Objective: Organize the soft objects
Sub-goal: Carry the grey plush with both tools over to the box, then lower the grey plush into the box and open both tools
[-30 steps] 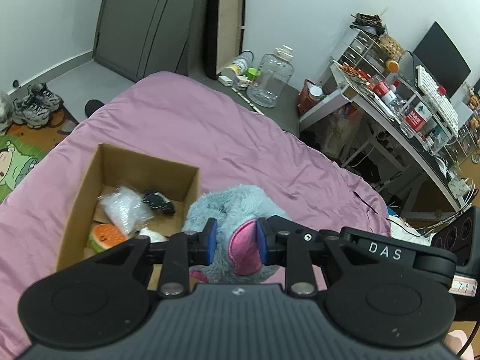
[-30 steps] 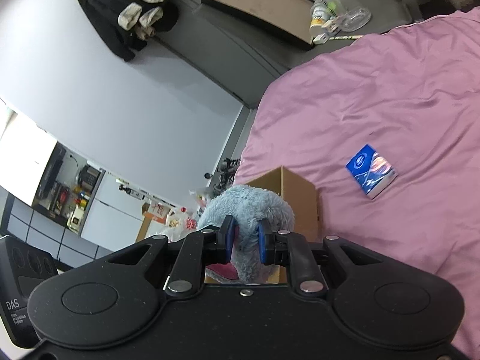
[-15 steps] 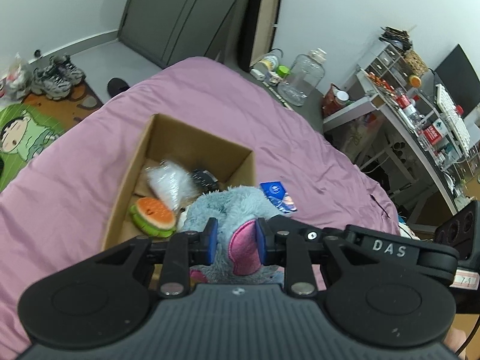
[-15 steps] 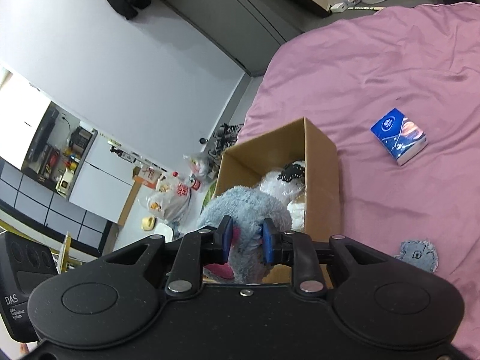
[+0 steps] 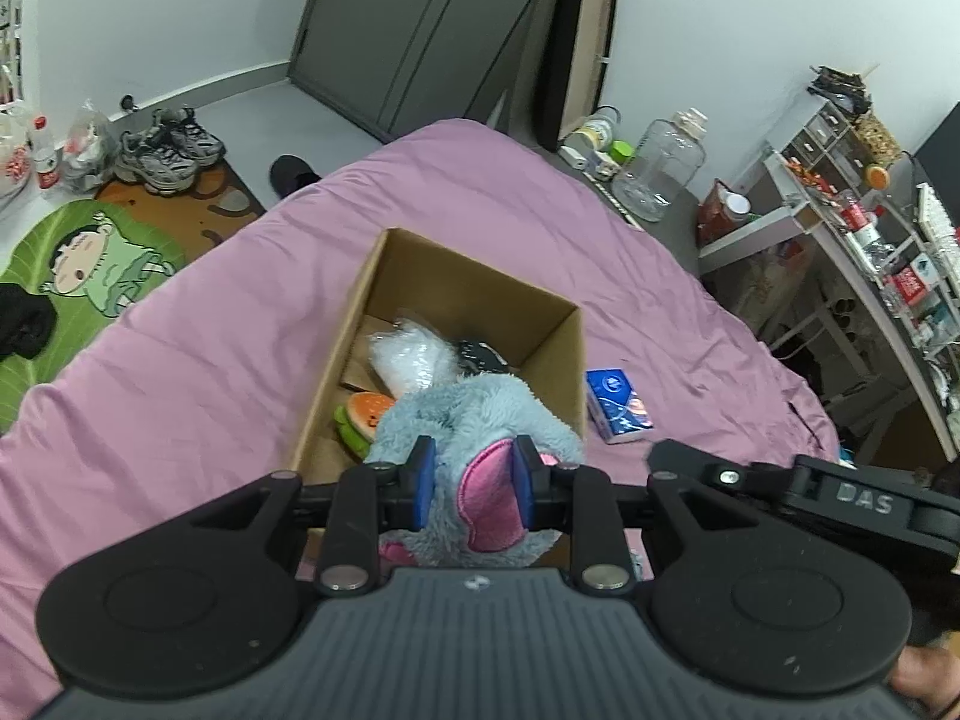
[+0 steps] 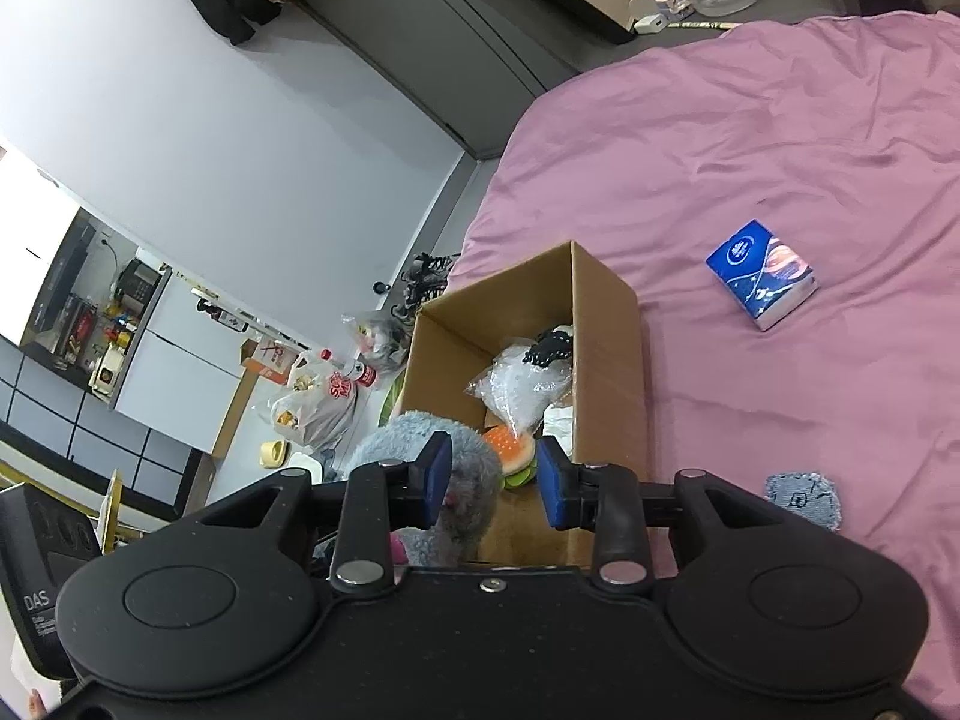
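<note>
A grey-blue plush toy (image 5: 462, 420) with a pink ear hangs over the near end of an open cardboard box (image 5: 384, 276) on the pink bed. My left gripper (image 5: 474, 489) is shut on its pink ear. In the right wrist view the same plush toy (image 6: 414, 438) rests against the left pad only, while the jaws of my right gripper (image 6: 495, 483) are opening and a gap shows beside the right pad. The cardboard box (image 6: 606, 324) holds a burger-shaped toy (image 6: 513, 450), a clear plastic bag (image 6: 516, 384) and a black item (image 6: 549, 345).
A blue tissue pack (image 6: 762, 276) lies on the pink bedsheet (image 6: 750, 120) right of the box, and a small denim patch (image 6: 804, 498) lies nearer. Shoes (image 5: 162, 147) and a green mat (image 5: 78, 264) are on the floor left of the bed; a cluttered desk (image 5: 858, 240) stands to the right.
Both grippers carried the plush toy from beside the box to over its near end. The right gripper's jaws have spread off the plush; the left still pinches the ear.
</note>
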A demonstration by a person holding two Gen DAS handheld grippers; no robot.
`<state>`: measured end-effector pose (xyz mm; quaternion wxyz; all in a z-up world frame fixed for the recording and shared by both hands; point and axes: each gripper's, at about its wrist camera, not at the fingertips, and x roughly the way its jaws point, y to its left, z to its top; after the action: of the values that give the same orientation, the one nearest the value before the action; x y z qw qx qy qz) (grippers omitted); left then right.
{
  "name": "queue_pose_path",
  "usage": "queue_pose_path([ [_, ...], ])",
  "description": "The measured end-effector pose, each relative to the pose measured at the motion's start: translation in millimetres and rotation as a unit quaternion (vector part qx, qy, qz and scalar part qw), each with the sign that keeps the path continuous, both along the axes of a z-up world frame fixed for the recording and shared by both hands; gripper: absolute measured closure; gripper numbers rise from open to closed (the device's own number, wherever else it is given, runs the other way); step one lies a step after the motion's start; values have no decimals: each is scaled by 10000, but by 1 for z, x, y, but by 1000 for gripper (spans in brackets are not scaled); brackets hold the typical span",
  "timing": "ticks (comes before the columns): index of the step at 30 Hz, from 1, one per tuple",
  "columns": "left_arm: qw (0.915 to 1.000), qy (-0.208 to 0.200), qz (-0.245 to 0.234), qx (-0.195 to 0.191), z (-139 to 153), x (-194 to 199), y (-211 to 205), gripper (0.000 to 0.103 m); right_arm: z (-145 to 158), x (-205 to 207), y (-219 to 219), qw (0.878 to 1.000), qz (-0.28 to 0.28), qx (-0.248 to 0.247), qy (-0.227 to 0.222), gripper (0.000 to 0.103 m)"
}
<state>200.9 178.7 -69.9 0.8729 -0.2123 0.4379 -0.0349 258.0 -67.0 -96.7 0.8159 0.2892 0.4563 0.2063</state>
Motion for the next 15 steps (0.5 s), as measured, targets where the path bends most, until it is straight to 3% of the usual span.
queue_pose_path([
  [3,9997,19,89,231,3,-1,-1,75,4,-2,-2,10000,-25,-28,-91,62],
  [7,9985,8,178,525,9,-3,-1,72,6,-4,-4,9999,-28,-58,-113,61],
  [15,9970,53,249,737,24,-12,2,65,13,-11,-13,9995,-95,-263,-169,54],
])
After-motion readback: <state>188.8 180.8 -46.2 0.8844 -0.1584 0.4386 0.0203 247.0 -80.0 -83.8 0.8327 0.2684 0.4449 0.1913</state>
